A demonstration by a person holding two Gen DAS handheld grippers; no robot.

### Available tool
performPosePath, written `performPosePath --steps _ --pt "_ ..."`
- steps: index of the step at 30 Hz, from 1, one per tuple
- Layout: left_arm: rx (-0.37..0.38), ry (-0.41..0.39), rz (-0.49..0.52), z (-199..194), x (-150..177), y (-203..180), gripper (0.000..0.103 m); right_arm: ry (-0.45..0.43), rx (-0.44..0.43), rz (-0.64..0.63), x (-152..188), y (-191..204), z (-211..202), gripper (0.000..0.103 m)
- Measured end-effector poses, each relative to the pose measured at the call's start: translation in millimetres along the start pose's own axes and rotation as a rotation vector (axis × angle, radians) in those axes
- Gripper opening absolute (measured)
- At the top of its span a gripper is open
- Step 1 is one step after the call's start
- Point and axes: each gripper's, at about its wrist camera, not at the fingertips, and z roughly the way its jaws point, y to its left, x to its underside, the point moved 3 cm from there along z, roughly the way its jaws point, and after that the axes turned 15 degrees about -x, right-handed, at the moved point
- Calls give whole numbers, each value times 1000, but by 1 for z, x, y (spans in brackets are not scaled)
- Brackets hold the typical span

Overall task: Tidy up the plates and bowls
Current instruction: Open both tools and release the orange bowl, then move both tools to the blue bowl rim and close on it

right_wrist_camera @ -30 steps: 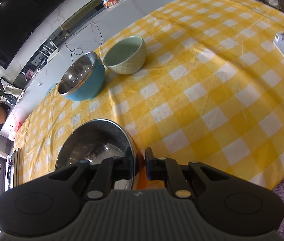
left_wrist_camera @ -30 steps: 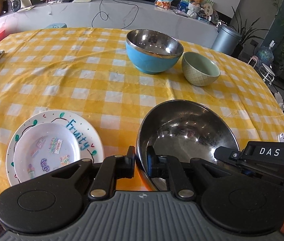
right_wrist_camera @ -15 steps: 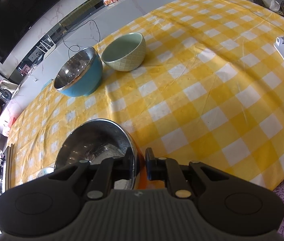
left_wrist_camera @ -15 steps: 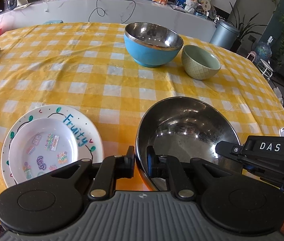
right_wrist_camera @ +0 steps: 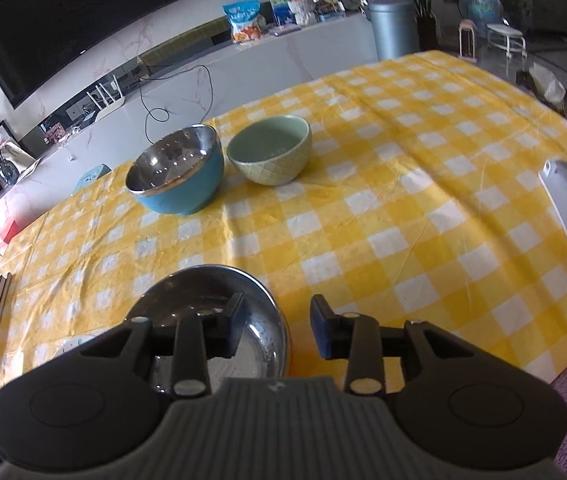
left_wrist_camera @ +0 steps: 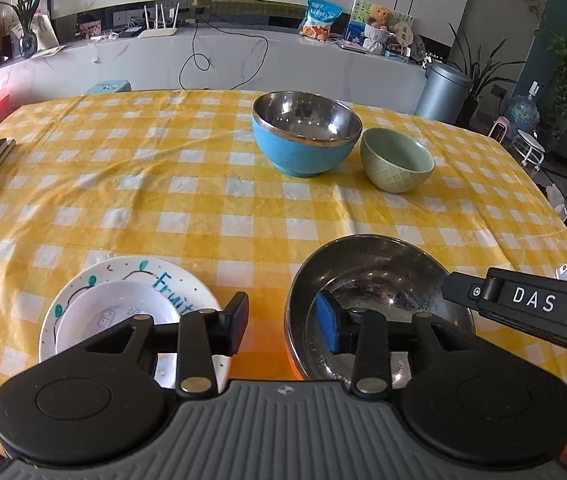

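**Both grippers let go of the steel bowl at the near edge**

The steel bowl (left_wrist_camera: 379, 304) sits on the bench (left_wrist_camera: 211, 184) at its near edge, towards the right corner. The left hand-held gripper (left_wrist_camera: 283, 326) straddles the bowl's left rim: one finger stands outside the wall, the blue-padded one inside. Its jaws are opening, and a clear gap shows on each side of the rim, so nothing is pinched. The right hand-held gripper (right_wrist_camera: 277, 330) does the same at the bowl's right rim (right_wrist_camera: 279, 332), with one finger over the basin and the other out over the cloth. Its jaws are opening too, clear of the metal. The bowl seems released where it lies.

Left of it, just along the near edge, a small plate (left_wrist_camera: 119, 312) lies stacked on a larger plate (left_wrist_camera: 131, 280) lettered "Fruity". The plates look sorted already.

Towards the far edge, the blue bowl (left_wrist_camera: 303, 140) and the green bowl (left_wrist_camera: 397, 164) stand side by side, close together, and well apart from both grippers. They lie straight ahead of the steel bowl, slightly to its right in the left view. The green bowl is on the right, so the right hand looks the nearer one for it; the blue bowl falls more to the left hand. Being round, neither has a long axis to match; any rim point serves.
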Motion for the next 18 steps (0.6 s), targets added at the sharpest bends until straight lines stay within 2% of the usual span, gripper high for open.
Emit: performPosePath --steps 9,18 --pt "11 -32 -30 -2 -26 18 43 -26 -30 -21 -14 11 -1 36" --pt "6 -72 -21 7 -64 20 43 -32 -63 -82 -36 33 19 36"
